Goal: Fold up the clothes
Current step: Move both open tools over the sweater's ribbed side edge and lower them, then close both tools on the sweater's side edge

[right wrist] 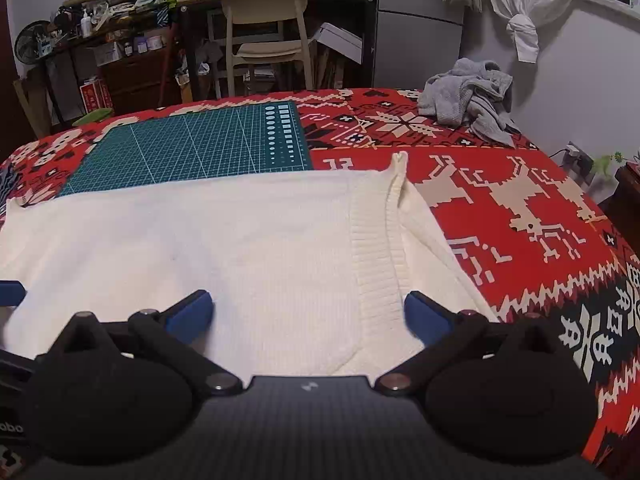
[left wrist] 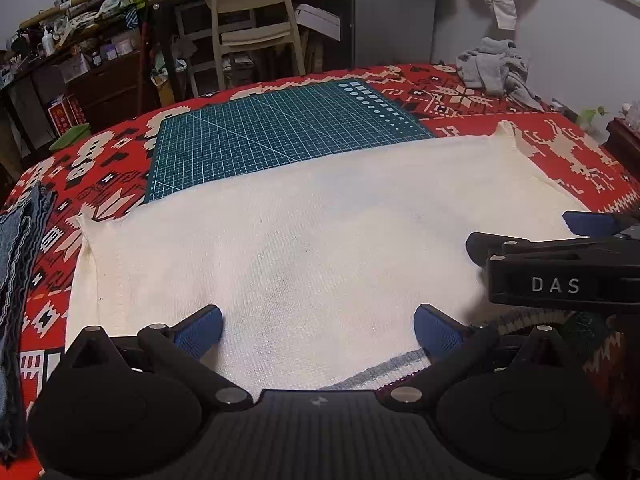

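On top of the desk, a white sweater lies flat and spread out, with its far edge over a green cutting mat and the rest on a red patterned cloth. One side is already folded in, so a ribbed edge runs down the sweater on the right. I think it lies smooth like this so the next fold comes out neat. The left tool is low over the near edge of the sweater with its two blue fingers wide apart, and it holds nothing. The right tool is just beside it, also low over the near edge, near the ribbed part. Its blue fingers are wide apart too, and nothing is between them. Both look ready to grab the near edge and lift it over, but that is only my guess. The white letters "DAS" show on the side of the right tool in the left view. A gray pile of clothes waits far away at the back right corner, likely to be folded later. A folded blue thing lies at the left side. Behind the desk stands a pale chair, next to shelves full of small stuff. The mat has white grid lines, but its tiny numbers are too small to read.
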Demonstrator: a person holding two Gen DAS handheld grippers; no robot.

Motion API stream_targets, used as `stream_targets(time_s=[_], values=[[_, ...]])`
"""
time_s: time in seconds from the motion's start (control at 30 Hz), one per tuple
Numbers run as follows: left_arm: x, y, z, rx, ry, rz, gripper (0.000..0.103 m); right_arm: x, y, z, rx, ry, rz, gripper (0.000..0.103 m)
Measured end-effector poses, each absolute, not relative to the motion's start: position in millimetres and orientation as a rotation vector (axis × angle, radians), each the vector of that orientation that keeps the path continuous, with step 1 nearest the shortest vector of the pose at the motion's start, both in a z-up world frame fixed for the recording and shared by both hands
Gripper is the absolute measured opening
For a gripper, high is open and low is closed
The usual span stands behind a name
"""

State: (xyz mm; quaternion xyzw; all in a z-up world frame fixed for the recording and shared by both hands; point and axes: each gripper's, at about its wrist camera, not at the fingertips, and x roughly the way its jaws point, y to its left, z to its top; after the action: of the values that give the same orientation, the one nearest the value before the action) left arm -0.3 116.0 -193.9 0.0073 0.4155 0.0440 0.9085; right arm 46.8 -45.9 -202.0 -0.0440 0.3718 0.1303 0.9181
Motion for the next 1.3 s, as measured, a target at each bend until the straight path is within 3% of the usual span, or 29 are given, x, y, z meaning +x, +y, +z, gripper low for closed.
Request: stream_targets(time_s=[0.5,0.63,0.7,0.77,0.8,0.83,0.87,0.9,0.97,1.3], values=[[-43.4,142.2,-162.3,-0.123,0.71,0.156,0.099,10.0,-88.3,-159.6,-0.116,0.59,0.406,0.102],[-54.0,157.8,-162.2,-0.182,0.699,0.179,0.08,2.1,-90.8,-160.0,-0.168,0.56,0.474,0.101],[-57.6,167.0,-161.2,-0.216,0.692,0.19,0.067,-0.7,-91.4,-161.3,-0.188,0.557,0.475,0.089],[-60.1,175.3,-160.3,-0.241,0.684,0.197,0.056,1.7,-93.6,-163.0,-0.183,0.581,0.478,0.059],[-60.4,177.3,-160.1,-0.242,0.682,0.196,0.046,4.3,-95.2,-164.6,-0.168,0.601,0.484,0.05],[-60.3,179.4,-160.6,-0.239,0.683,0.193,0.041,7.2,-97.0,-166.5,-0.15,0.623,0.491,0.033],[-59.4,181.7,-161.8,-0.239,0.69,0.19,0.029,10.0,-98.8,-168.4,-0.131,0.645,0.498,0.024],[-58.5,184.2,-163.4,-0.244,0.697,0.187,0.016,12.8,-100.1,-170.2,-0.119,0.66,0.505,0.022],[-57.3,188.4,-166.3,-0.25,0.706,0.186,0.009,17.0,-101.0,-171.8,-0.105,0.673,0.512,0.008],[-27.2,204.9,-169.0,-0.23,0.709,0.193,0.008,56.7,-75.1,-166.9,-0.111,0.669,0.541,0.006]])
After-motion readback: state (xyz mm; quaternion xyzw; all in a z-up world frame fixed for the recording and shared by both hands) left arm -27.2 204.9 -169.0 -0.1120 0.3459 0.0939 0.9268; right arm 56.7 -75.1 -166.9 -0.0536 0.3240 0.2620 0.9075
